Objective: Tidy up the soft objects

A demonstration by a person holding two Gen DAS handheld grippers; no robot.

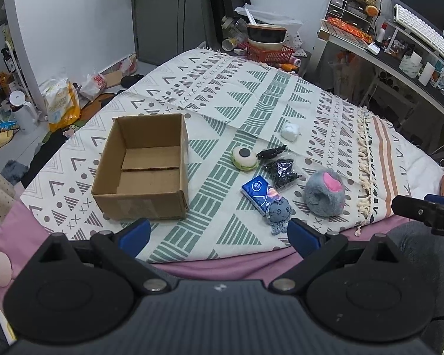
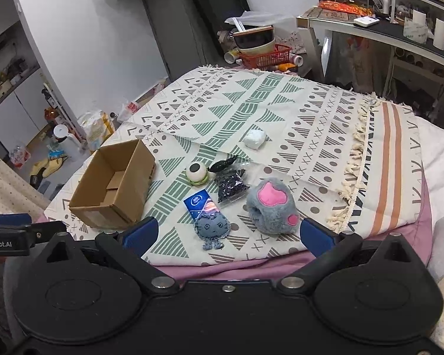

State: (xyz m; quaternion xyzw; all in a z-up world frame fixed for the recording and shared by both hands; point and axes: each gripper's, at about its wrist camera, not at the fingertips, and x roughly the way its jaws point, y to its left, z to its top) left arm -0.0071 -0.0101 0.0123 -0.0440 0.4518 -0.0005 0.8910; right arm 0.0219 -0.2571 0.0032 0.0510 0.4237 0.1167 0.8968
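An empty cardboard box (image 1: pixel 145 165) (image 2: pixel 115 189) stands open on the patterned cloth, left of a cluster of small items. In that cluster lie a grey plush paw with pink pads (image 1: pixel 325 192) (image 2: pixel 272 207), a blue-grey octopus toy (image 1: pixel 278 214) (image 2: pixel 211 227), a blue tissue pack (image 1: pixel 256 190) (image 2: pixel 199 201), a bag of black beads (image 1: pixel 281 171) (image 2: pixel 231 186), an eyeball toy (image 1: pixel 245 157) (image 2: pixel 196 173), a black clip (image 1: pixel 270 151) (image 2: pixel 223 164) and a white soft lump (image 1: pixel 290 131) (image 2: pixel 254 139). My left gripper (image 1: pixel 219 235) hangs open near the bed's front edge, holding nothing. My right gripper (image 2: pixel 228 233) is open above the octopus and paw.
The cloth (image 1: pixel 251 94) covers a bed with a pink sheet (image 1: pixel 222 263). A red basket with bowls (image 1: pixel 266 48) sits beyond the far edge. A cluttered desk (image 1: pixel 399 56) runs along the right. Bags and a bottle stand on the floor at left (image 1: pixel 62 103).
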